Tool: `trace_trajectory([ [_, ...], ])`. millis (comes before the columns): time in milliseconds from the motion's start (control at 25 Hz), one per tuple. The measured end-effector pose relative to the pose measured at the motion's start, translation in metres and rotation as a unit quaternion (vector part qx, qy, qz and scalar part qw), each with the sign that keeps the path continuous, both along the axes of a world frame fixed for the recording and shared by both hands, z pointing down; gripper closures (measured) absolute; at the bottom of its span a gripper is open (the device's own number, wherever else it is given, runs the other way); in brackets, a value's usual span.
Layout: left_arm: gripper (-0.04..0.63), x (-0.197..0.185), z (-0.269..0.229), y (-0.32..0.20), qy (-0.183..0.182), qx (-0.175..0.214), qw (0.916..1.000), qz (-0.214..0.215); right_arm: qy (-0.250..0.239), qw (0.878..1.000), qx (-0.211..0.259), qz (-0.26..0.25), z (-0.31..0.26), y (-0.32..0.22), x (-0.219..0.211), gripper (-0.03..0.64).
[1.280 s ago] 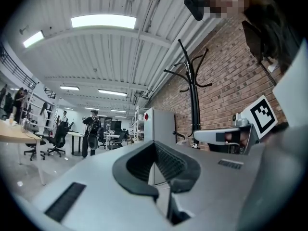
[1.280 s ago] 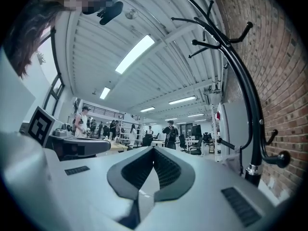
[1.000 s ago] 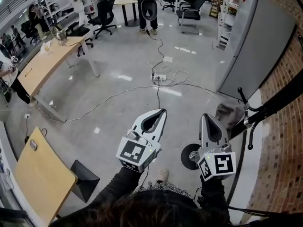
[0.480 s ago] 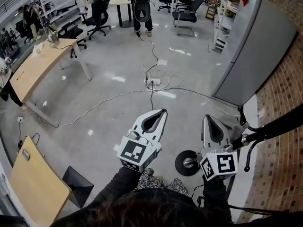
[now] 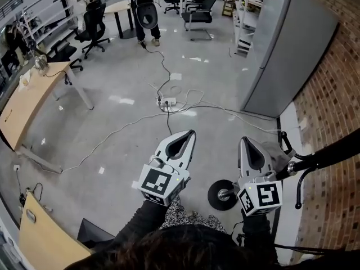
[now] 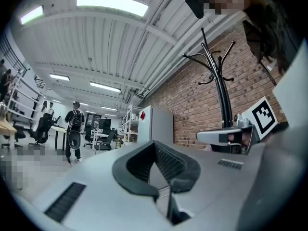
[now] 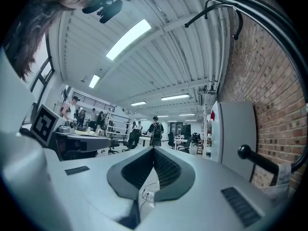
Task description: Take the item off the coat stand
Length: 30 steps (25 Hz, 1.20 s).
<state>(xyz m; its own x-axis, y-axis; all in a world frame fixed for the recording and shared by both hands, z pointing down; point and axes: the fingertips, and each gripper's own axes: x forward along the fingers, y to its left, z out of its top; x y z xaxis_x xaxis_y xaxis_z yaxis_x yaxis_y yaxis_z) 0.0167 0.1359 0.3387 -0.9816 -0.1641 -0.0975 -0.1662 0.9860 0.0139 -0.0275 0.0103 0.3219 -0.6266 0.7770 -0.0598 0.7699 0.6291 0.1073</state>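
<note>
The black coat stand (image 5: 329,155) leans across the right of the head view, its round base (image 5: 221,195) on the floor by my right gripper. A grey cloth item (image 5: 278,149) hangs low on it near a hook (image 5: 284,140). My right gripper (image 5: 245,140) is shut and empty, just left of the cloth and not touching it. My left gripper (image 5: 192,132) is shut and empty, farther left. In the right gripper view the gripper (image 7: 154,149) points into the room, with a knobbed hook (image 7: 246,152) to its right. The left gripper (image 6: 154,143) sees the stand's top (image 6: 217,66).
A tall grey cabinet (image 5: 278,55) stands against the brick wall (image 5: 332,77) on the right. A power strip with trailing cables (image 5: 167,102) lies on the floor ahead. A wooden desk (image 5: 25,103) is at the left; a person (image 5: 143,10) and office chairs (image 5: 93,21) are at the back.
The head view has swung, so the desk and the cables have slid toward the left and down. Both grippers stay shut and keep their places beside the stand.
</note>
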Motion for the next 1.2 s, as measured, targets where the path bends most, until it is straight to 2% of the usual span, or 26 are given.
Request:
trace_trajectory([
  [240, 0.588, -0.035, -0.003, 0.028, 0.002, -0.006, 0.9979, 0.065, 0.001, 0.997, -0.013, 0.079, -0.004, 0.014, -0.03, 0.617],
  [440, 0.588, -0.063, -0.001, 0.059, 0.013, -0.017, 0.9925, 0.12, 0.008, 0.99, -0.023, 0.142, -0.003, 0.035, -0.045, 0.617],
  [880, 0.588, -0.101, 0.01, 0.118, 0.034, -0.035, 0.9747, 0.218, 0.026, 0.965, -0.036, 0.258, 0.012, 0.076, -0.068, 0.617],
  [1200, 0.588, -0.121, 0.018, 0.127, 0.039, -0.025, 0.9574, 0.285, 0.032, 0.946, -0.025, 0.323, 0.016, 0.089, -0.064, 0.617],
])
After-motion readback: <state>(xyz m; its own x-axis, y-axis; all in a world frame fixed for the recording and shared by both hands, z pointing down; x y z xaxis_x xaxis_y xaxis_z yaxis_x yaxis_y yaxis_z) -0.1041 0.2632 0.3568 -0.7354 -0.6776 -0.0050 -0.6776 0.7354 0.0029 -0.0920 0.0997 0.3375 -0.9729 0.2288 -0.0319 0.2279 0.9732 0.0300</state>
